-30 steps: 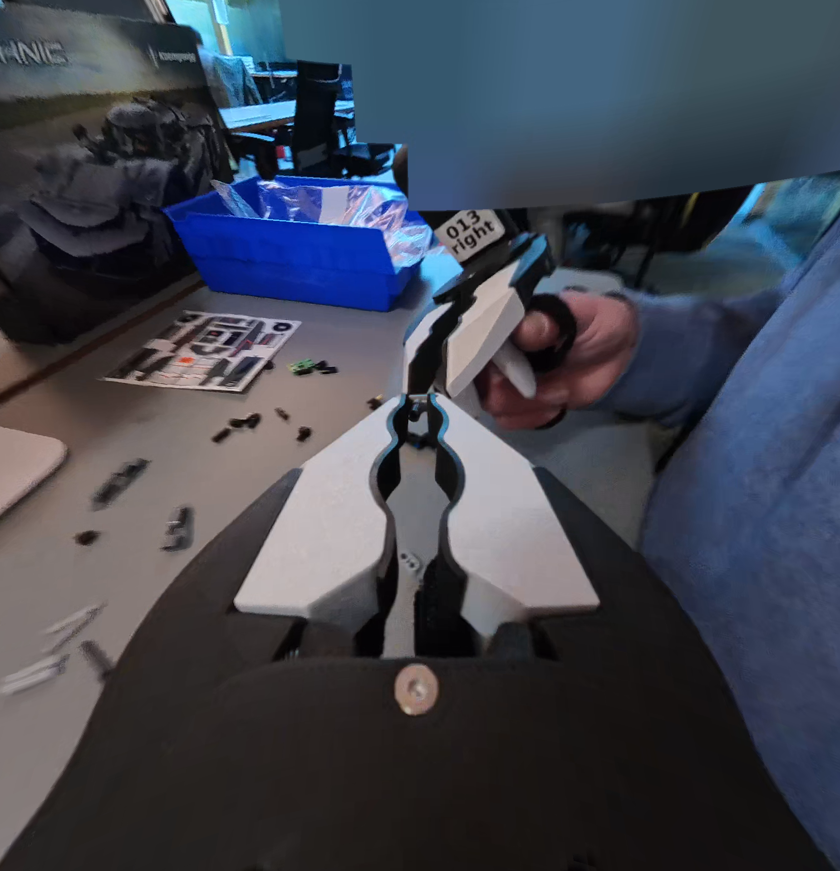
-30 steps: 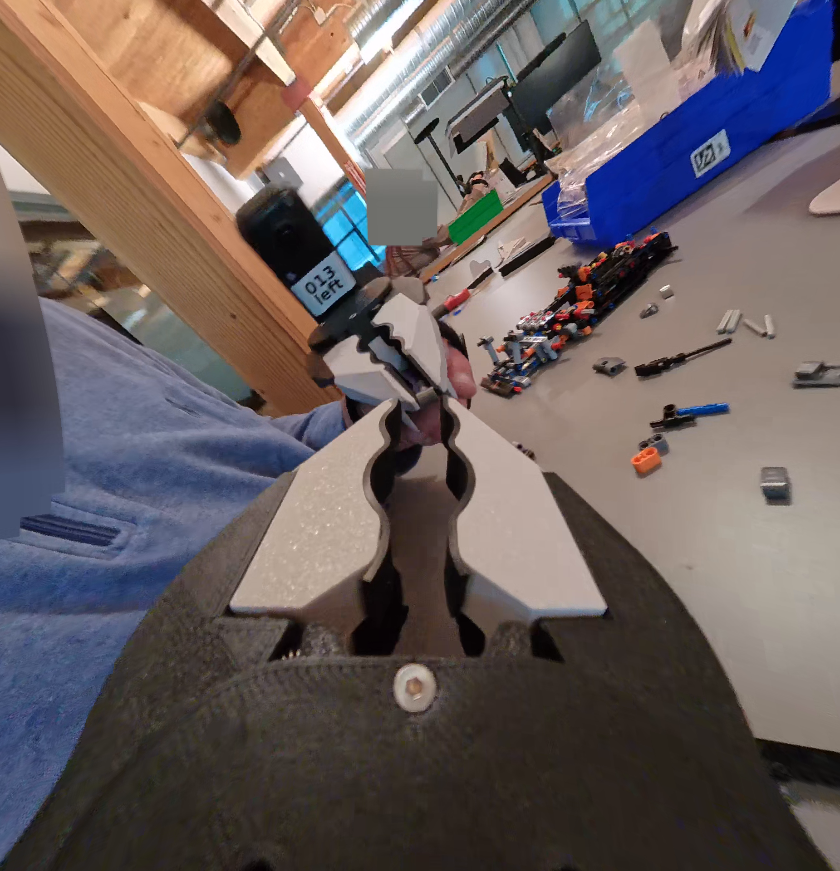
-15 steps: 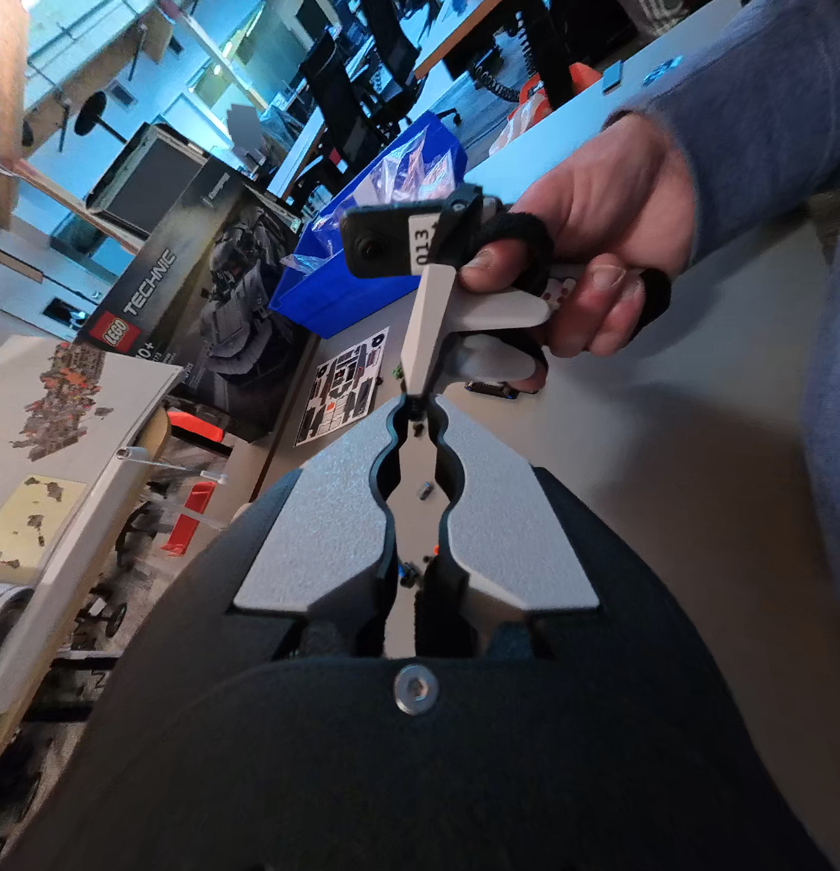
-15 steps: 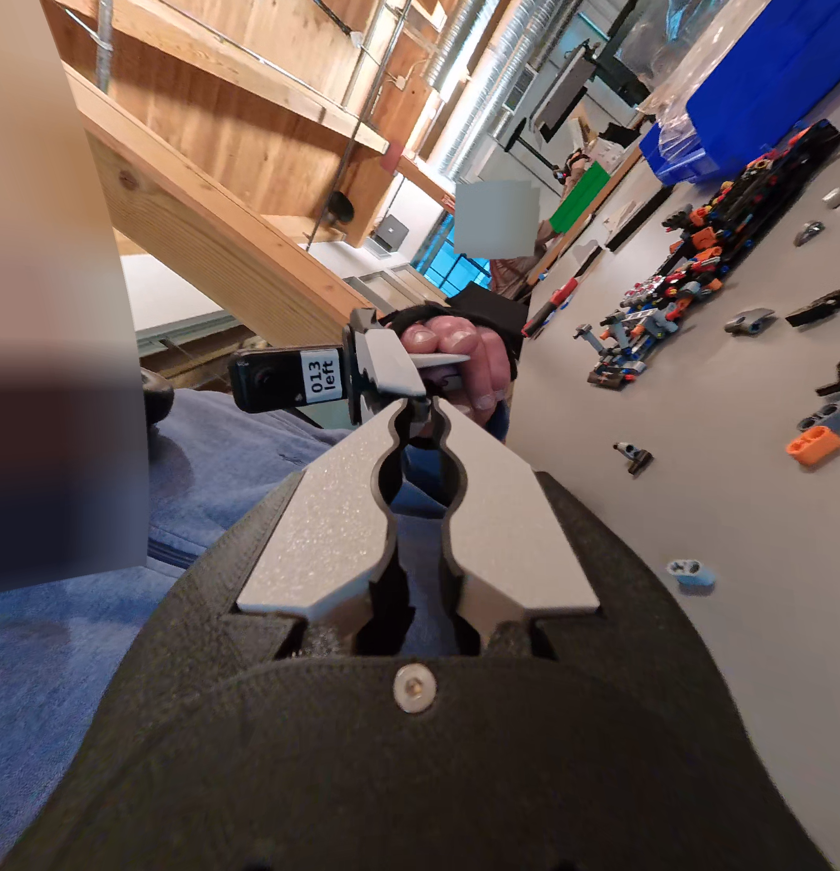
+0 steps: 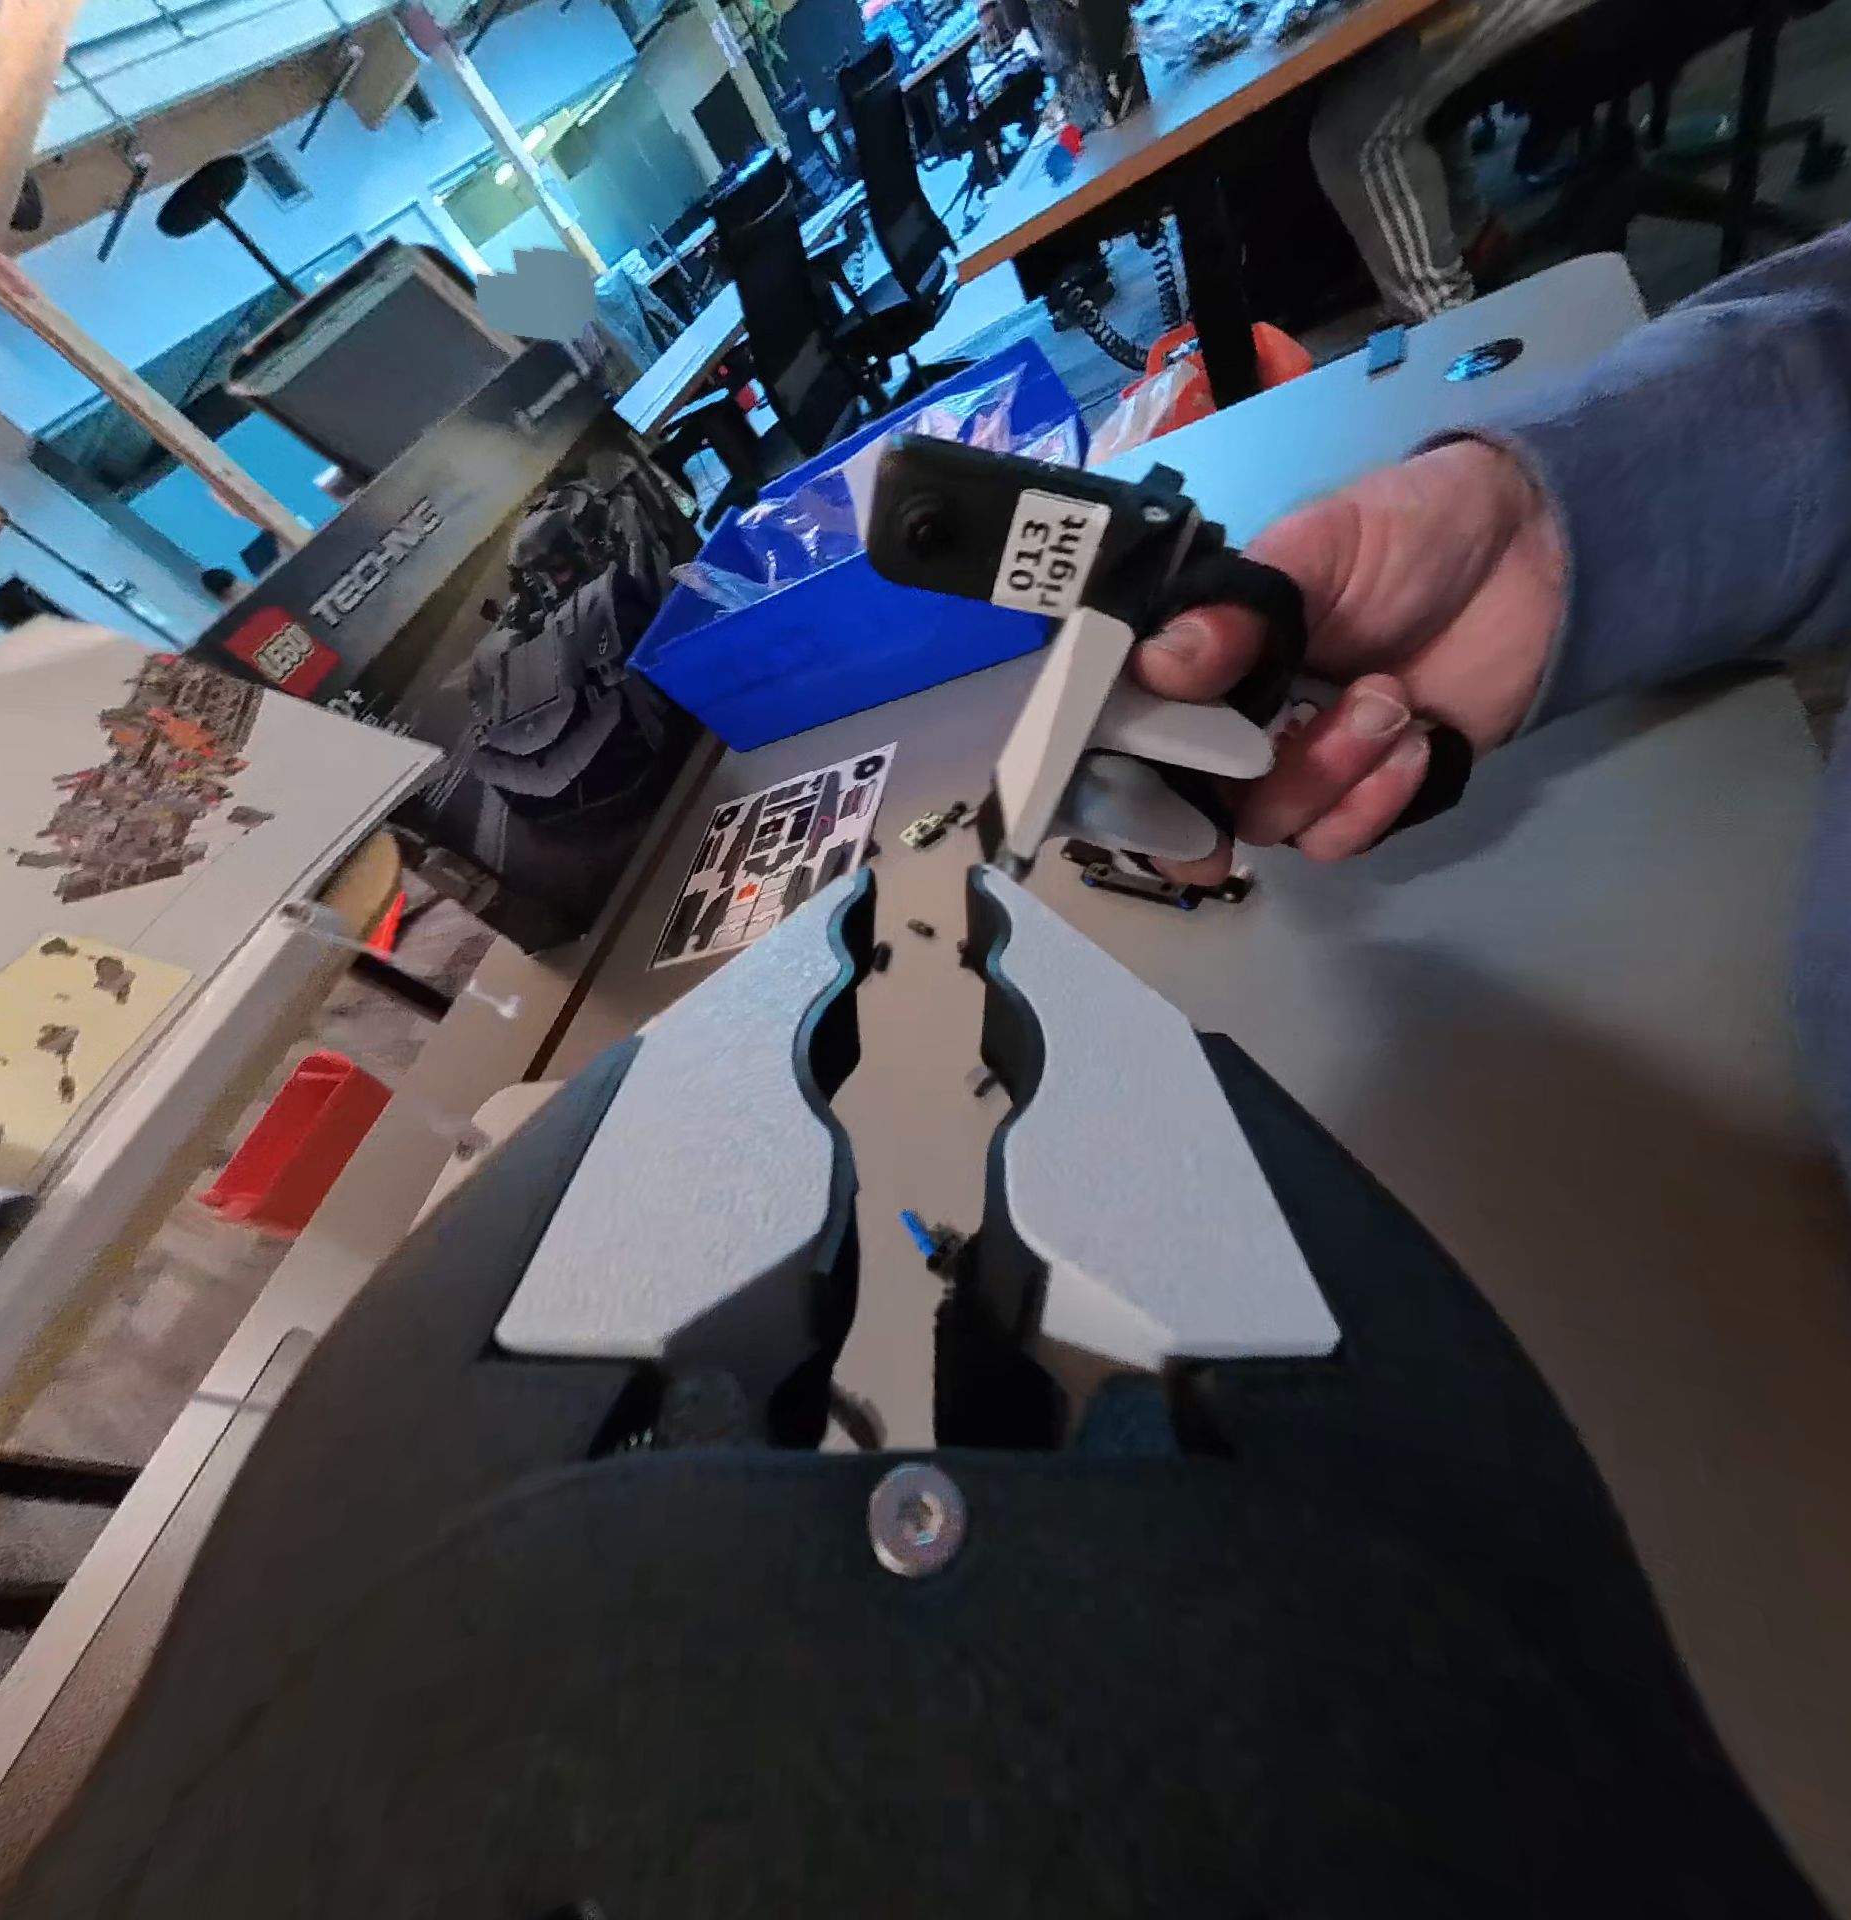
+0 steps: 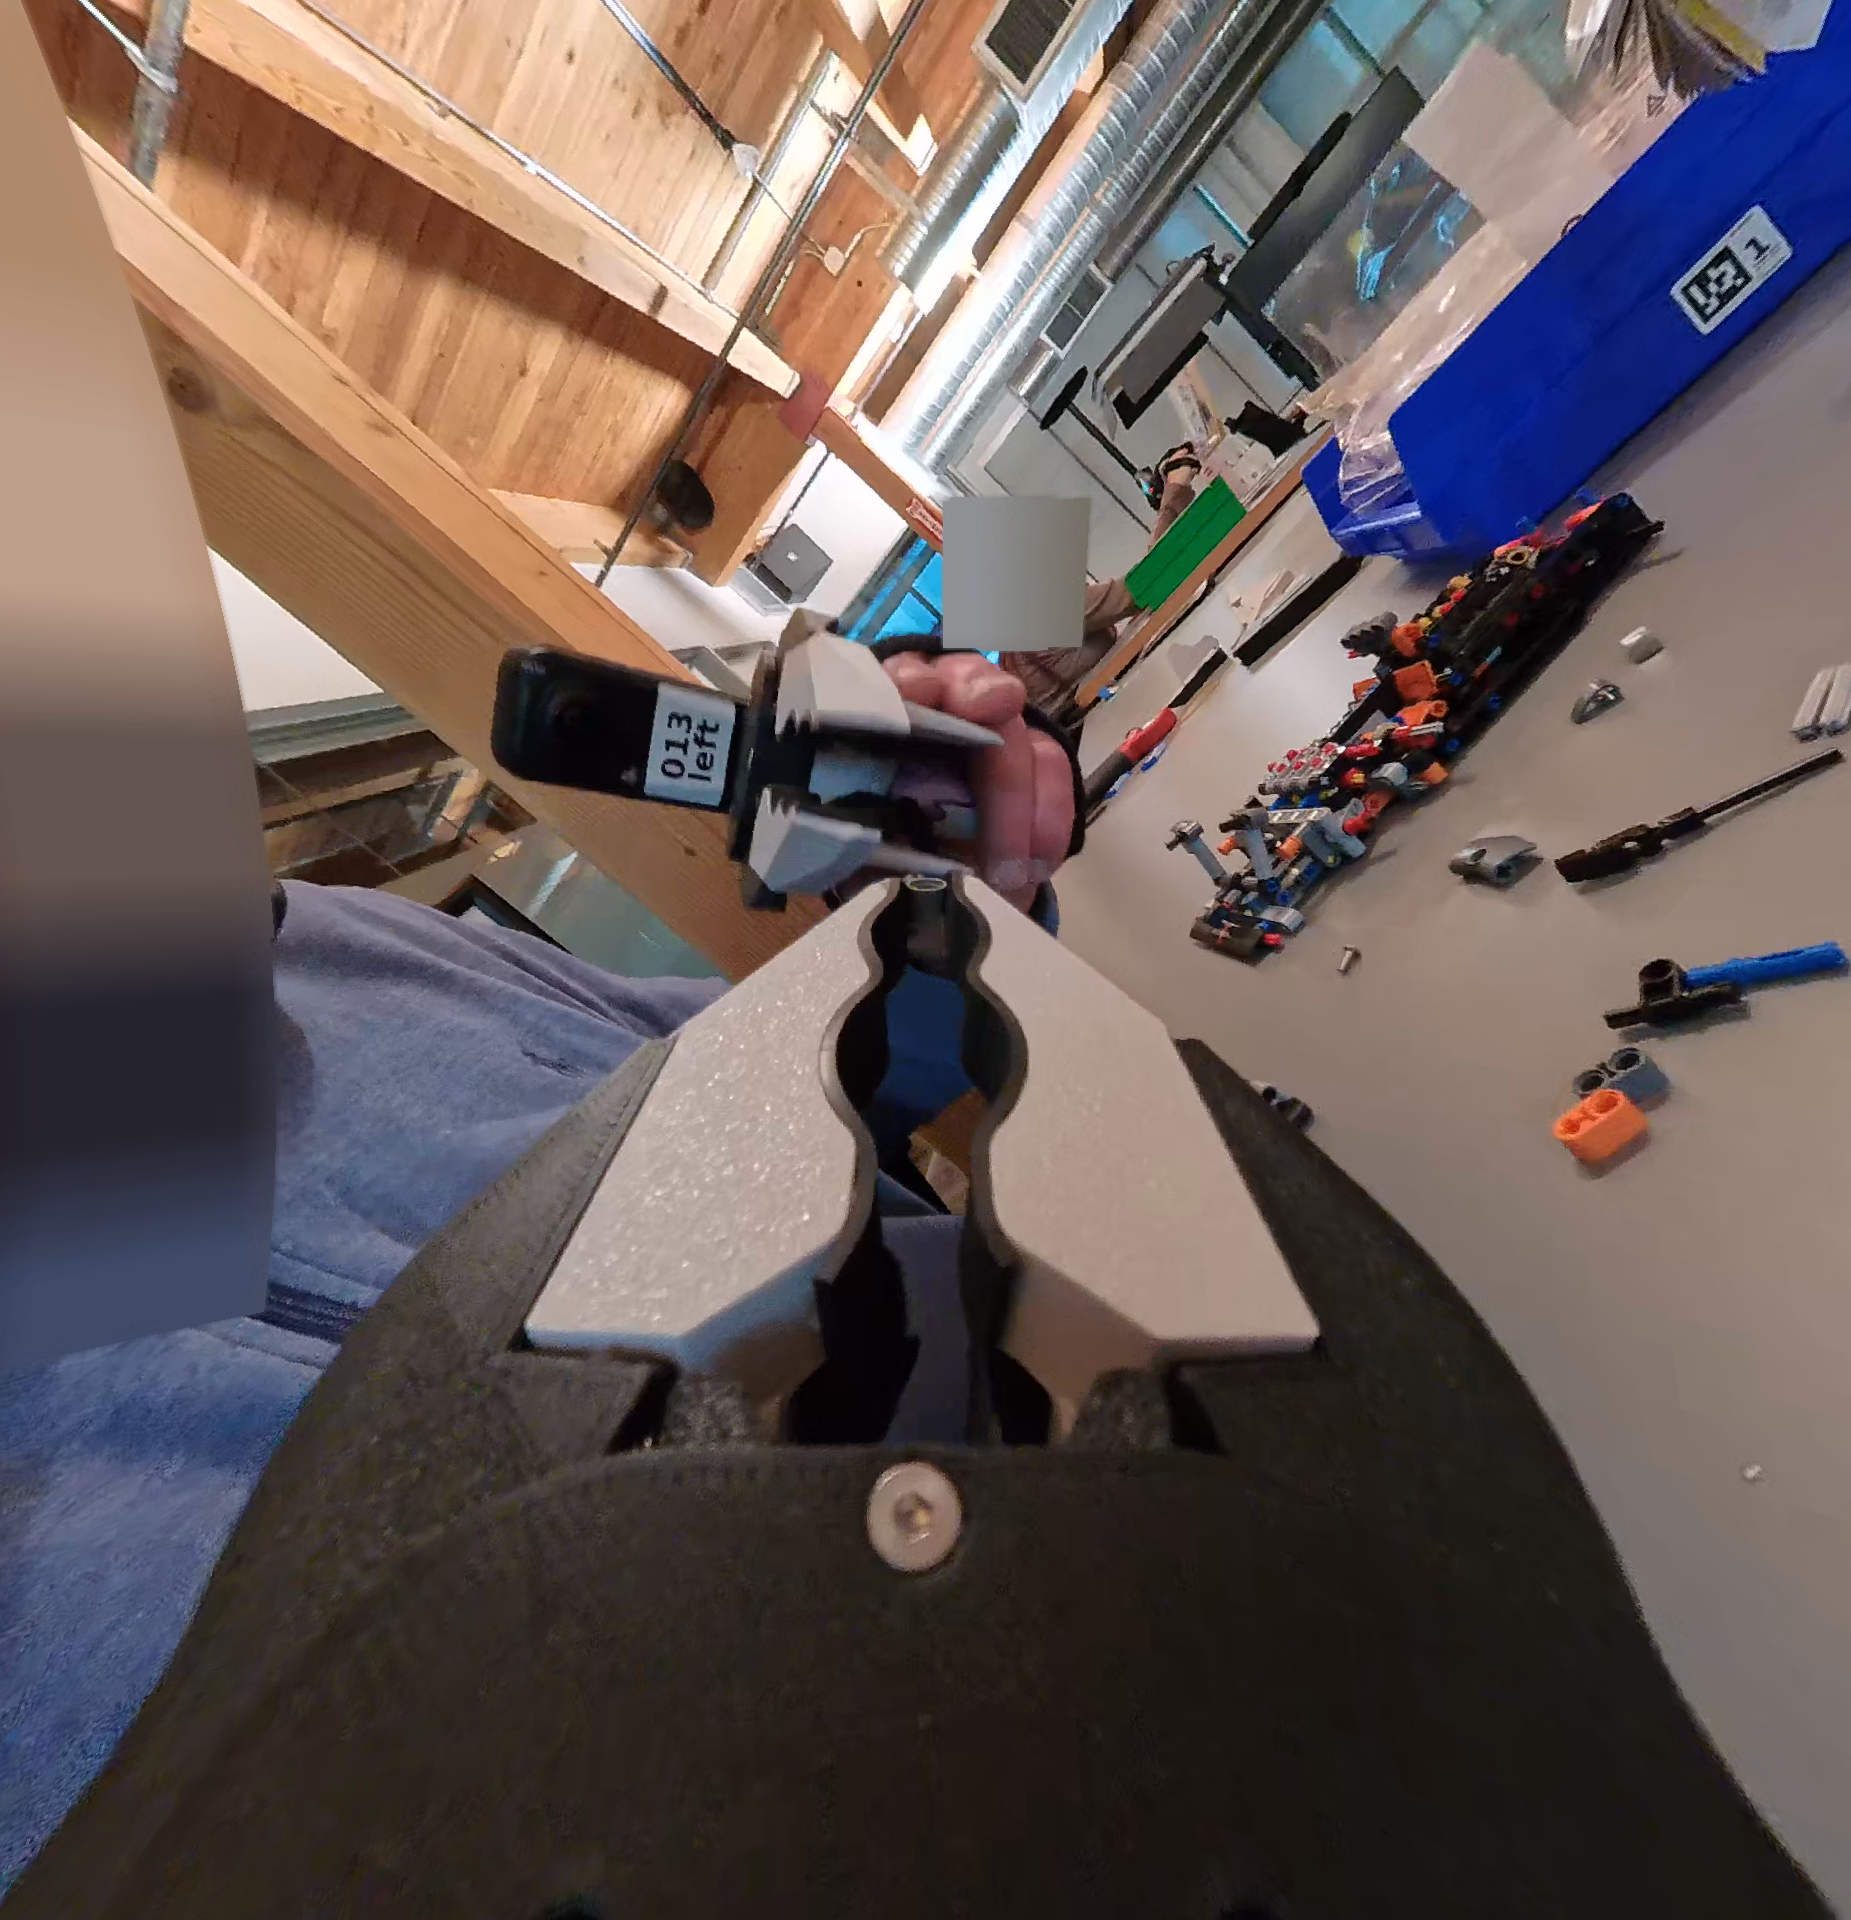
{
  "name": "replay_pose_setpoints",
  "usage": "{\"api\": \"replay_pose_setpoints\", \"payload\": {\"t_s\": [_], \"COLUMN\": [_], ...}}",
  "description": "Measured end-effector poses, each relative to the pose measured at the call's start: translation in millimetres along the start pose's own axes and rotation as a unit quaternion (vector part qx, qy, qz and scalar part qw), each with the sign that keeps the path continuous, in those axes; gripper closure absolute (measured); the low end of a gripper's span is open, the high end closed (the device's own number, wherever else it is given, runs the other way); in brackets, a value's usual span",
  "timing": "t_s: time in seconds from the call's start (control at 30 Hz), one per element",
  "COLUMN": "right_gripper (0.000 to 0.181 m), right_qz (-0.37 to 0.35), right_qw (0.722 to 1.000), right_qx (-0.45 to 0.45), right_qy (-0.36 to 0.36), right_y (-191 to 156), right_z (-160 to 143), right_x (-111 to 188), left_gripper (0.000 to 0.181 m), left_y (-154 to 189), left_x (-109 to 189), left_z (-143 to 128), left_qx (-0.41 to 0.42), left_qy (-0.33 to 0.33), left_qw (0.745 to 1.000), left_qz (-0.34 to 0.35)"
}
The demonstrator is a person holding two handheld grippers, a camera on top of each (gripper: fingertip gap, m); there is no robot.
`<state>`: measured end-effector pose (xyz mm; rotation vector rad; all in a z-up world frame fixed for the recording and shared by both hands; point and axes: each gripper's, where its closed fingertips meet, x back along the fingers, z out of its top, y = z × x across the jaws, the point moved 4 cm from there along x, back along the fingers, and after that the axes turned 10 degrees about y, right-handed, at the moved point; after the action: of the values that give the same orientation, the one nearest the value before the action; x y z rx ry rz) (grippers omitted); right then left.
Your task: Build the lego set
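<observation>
Two matte grey grippers were held above the smooth grey surface [image 6: 1523, 1351]. The right gripper [image 6: 926, 891] had its scalloped jaws clamped on a small dark cylindrical pin [image 6: 926, 912]; the left gripper [image 5: 921, 888] was held with jaws apart, empty. A long studded lego assembly [image 6: 1420, 727] lay flat nearby.

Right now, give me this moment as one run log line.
left gripper open, empty | right gripper shut on small dark piece | both above table

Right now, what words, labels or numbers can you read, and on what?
I don't quote writing; bearers only.
White label on right gripper camera: legible.
White label on left gripper camera: legible.
Dark set box: brand lettering, legible.
Blue bin: code sticker with a digit.
Sticker sheet: too small.
</observation>
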<state>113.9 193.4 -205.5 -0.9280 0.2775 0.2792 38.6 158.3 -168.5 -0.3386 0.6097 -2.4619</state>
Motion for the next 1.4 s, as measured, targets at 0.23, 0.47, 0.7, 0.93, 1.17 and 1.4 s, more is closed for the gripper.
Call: {"api": "replay_pose_setpoints", "payload": {"t_s": [0.23,0.47,0.7,0.93,1.17,1.4], "right_gripper": [0.177,0.177,0.177,0.177,0.177,0.177], "right_qz": [-0.054,-0.122,-0.149,-0.151,-0.16,-0.177], "right_qw": [0.995,0.972,0.955,0.953,0.947,0.932], "right_qx": [0.079,0.168,0.209,0.216,0.227,0.261], "right_qy": [-0.029,-0.107,-0.145,-0.149,-0.159,-0.176], "right_y": [5,12,11,12,17,21], "right_z": [5,-13,-26,-30,-31,-28], "right_x": [15,25,31,33,35,40], "left_gripper": [0.162,0.162,0.161,0.164,0.164,0.152], "left_y": [-18,19,59,80,77,74], "left_x": [35,50,52,48,38,20], "left_z": [-17,-50,-80,-83,-92,-98], "left_qx": [0.084,0.154,0.189,0.188,0.189,0.198], "left_qy": [-0.048,-0.14,-0.203,-0.214,-0.217,-0.225], "left_qw": [0.995,0.978,0.961,0.959,0.958,0.954], "left_qz": [0.038,0.023,0.016,0.0,0.02,0.024]}}
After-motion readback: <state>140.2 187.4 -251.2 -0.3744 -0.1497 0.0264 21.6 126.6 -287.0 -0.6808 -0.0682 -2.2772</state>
